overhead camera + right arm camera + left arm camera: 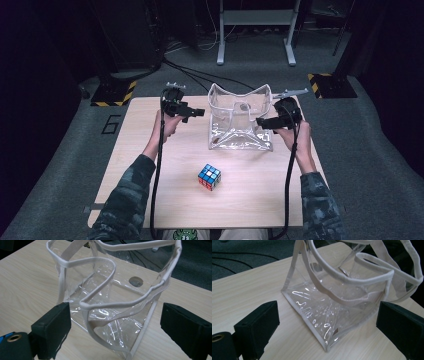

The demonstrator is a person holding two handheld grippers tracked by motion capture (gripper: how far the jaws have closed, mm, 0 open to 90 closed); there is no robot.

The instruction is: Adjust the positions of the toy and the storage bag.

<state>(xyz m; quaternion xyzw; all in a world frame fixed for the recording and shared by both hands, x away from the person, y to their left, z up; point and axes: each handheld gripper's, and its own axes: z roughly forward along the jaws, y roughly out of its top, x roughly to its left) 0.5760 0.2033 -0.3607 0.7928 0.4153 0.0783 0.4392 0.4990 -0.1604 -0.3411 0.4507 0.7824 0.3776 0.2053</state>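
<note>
A clear plastic bag (240, 120) with white trim stands upright and open at the back middle of the wooden table (150, 165). A Rubik's cube (209, 177) lies in front of it, nearer the person. My left gripper (199, 113) hovers just left of the bag, jaws wide apart with nothing between them. My right gripper (261, 122) is at the bag's right side, also open. In the left gripper view the bag (337, 297) sits ahead between the two black jaws. The right gripper view likewise frames the bag (110, 305) and its white rim between the jaws.
Black cables trail from both grippers toward the table's near edge. Beyond the table lie grey carpet, floor cables, a white metal frame (255, 30) and yellow-black striped stand bases (330, 85).
</note>
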